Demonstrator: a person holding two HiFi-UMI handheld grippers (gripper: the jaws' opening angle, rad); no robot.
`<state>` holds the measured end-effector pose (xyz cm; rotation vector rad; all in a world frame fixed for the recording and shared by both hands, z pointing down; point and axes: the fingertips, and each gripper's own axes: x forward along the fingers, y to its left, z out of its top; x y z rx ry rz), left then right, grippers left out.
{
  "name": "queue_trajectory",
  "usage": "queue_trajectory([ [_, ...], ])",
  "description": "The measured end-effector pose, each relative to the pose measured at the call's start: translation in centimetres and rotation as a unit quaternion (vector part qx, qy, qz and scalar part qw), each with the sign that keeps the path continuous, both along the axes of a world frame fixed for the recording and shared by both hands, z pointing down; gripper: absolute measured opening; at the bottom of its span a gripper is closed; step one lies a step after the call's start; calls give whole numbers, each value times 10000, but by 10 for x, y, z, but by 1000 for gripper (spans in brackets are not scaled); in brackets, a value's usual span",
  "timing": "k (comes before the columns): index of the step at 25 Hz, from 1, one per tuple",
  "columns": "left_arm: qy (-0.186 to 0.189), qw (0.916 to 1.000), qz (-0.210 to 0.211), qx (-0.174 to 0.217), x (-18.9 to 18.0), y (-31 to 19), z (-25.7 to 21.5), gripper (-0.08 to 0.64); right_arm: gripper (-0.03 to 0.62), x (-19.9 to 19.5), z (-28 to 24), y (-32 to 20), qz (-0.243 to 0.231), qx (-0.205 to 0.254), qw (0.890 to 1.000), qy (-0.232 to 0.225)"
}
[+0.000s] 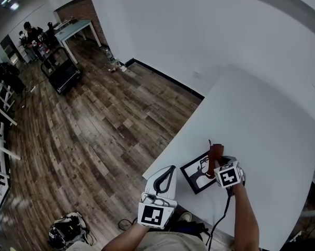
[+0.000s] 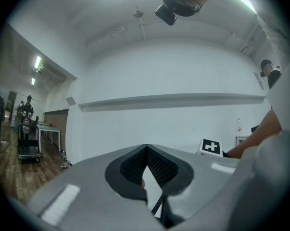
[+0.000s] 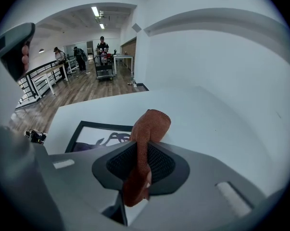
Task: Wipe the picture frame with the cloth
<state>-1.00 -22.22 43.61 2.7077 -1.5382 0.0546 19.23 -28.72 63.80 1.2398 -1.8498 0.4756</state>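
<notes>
White table [image 1: 261, 119]: broad, plain matte top, with its near-left corner standing out over the dark wood-plank floor [image 1: 94, 140]. One thing lies flat on the top, a picture frame [image 1: 198, 172] with a black border, white ground and dark silhouette print. It sits near that corner, close to the edge and askew to it. Right gripper view: frame [image 3: 94, 136] lies flat on the white surface [image 3: 197, 109]. On the floor are a black cart [image 1: 60, 69] far off and a dark bundle [image 1: 68, 231] near the table.

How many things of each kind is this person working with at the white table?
grippers: 2, the left gripper and the right gripper
picture frame: 1
cloth: 1, held by the right gripper
Total: 4
</notes>
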Motion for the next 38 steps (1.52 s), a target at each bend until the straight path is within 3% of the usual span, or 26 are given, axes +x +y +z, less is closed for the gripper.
queue_trajectory([
  [5, -6, 10000, 23, 13, 3, 1, -2, 1, 95, -47, -30, 27, -592, 253, 9973, -365],
  [10, 5, 10000, 33, 22, 5, -3, -3, 1, 95, -105, -43, 65, -1402, 52, 9869, -792],
  [13, 1, 10000, 25, 38, 5, -4, -5, 1, 95, -123, -37, 79, -1634, -124, 9815, -986],
  [20, -13, 10000, 5, 30, 2, -5, -2, 1, 95, -112, 2, 91, -1515, -640, 9823, -899],
  [30, 39, 9999, -49, 91, -3, -1, -2, 1, 95, -86, 15, 93, -1239, -698, 9874, -698],
  [38, -3, 10000, -12, 53, 1, 3, -2, 1, 95, -34, 23, 74, -844, -686, 9933, -395],
])
